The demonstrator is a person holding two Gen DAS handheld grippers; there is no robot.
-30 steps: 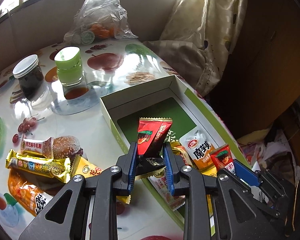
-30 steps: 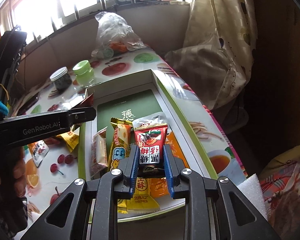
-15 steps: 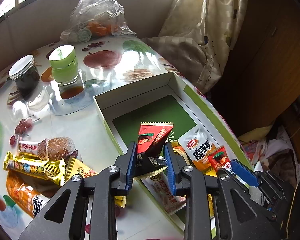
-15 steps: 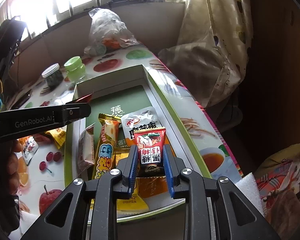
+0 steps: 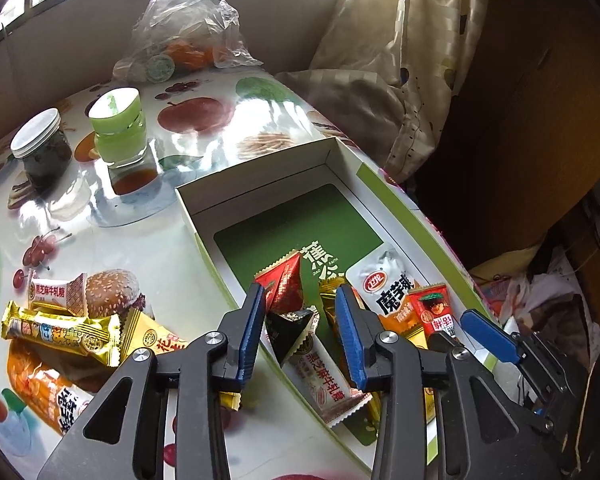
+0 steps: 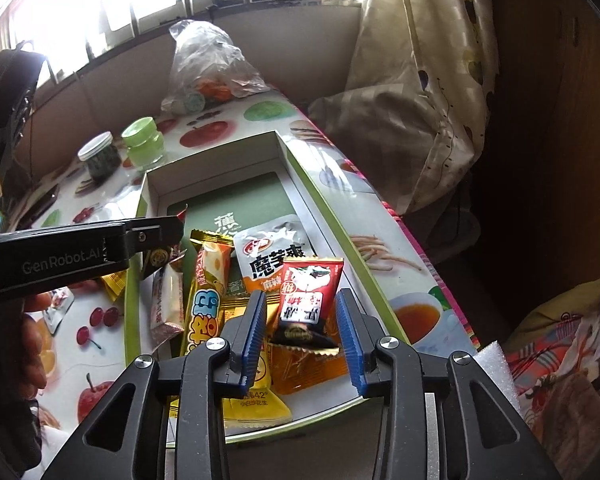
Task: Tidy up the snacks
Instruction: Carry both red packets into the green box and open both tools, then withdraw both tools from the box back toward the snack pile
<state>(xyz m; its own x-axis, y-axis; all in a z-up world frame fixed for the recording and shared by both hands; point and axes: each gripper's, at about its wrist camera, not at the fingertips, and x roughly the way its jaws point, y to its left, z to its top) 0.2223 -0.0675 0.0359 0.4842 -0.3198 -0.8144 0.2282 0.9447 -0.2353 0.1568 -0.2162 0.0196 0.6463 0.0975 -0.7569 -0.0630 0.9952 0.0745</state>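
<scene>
Two wrist fisheyes, both close, angled down over same snack box [image 5: 204, 204] [image 6: 146, 196], L view from box's left.

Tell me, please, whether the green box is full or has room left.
Room left: the green box's far half shows bare green floor; snack packets fill the near end.

L gripper [image 5: 300, 330] jaws opening, R gripper [image 6: 302, 330] jaws opening, both tilted down

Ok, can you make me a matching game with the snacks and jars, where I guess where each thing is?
Things:
1. white pouch
2. gold bar
3. plastic bag
4. green-lidded jar

Places:
A. on the table, left of the box
B. inside the box
C. beside the dark jar
D. at the table's far end

Pairs: 1-B, 2-A, 3-D, 4-C
</scene>
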